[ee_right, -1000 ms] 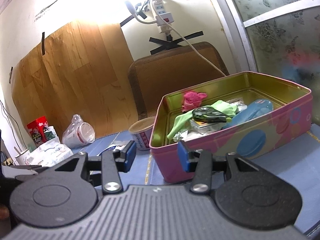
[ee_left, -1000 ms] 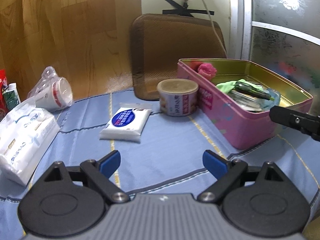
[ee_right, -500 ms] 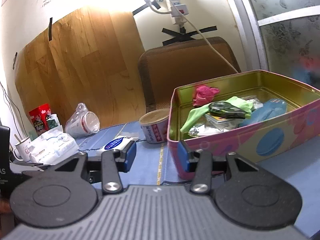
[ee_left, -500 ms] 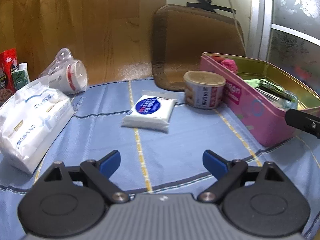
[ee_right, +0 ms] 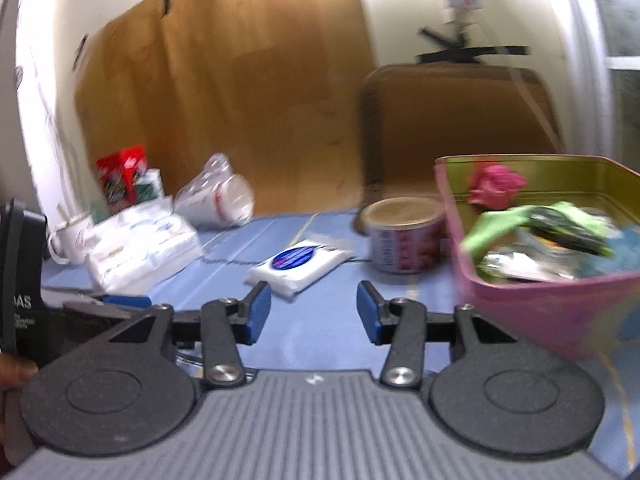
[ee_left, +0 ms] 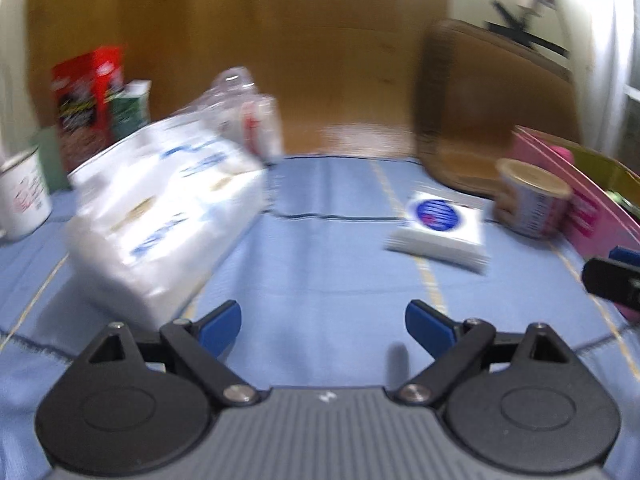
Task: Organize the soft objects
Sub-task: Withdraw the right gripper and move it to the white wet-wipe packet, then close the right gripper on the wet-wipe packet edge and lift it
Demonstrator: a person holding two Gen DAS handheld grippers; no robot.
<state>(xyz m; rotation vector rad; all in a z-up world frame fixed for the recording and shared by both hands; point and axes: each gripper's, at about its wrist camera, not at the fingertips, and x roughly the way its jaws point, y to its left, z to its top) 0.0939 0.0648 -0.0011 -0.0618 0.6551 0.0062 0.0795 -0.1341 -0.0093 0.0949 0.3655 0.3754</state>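
Left tool (ee_left: 323, 325) spread wide, empty, above bench (ee_left: 320, 264). Right tool (ee_right: 313, 307) parted, empty. Two tissue packs: big pack (ee_left: 160, 208) ahead-left of left tool, long axis running away rightward; small pack (ee_right: 298, 265) just ahead of right tool, lying flat, long axis diagonal. One tin (ee_right: 532, 300) right, one can (ee_right: 402, 236) beside it.

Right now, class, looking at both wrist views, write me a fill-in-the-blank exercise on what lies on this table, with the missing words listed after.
1. The small white tissue pack bears a round ____ label.
2. The lidded can stands on the cloth just outside the ____ tin.
3. The left gripper has its fingers ____ and holds nothing.
4. The bright green cloth lies ____ the tin.

Missing words: blue; pink; open; inside
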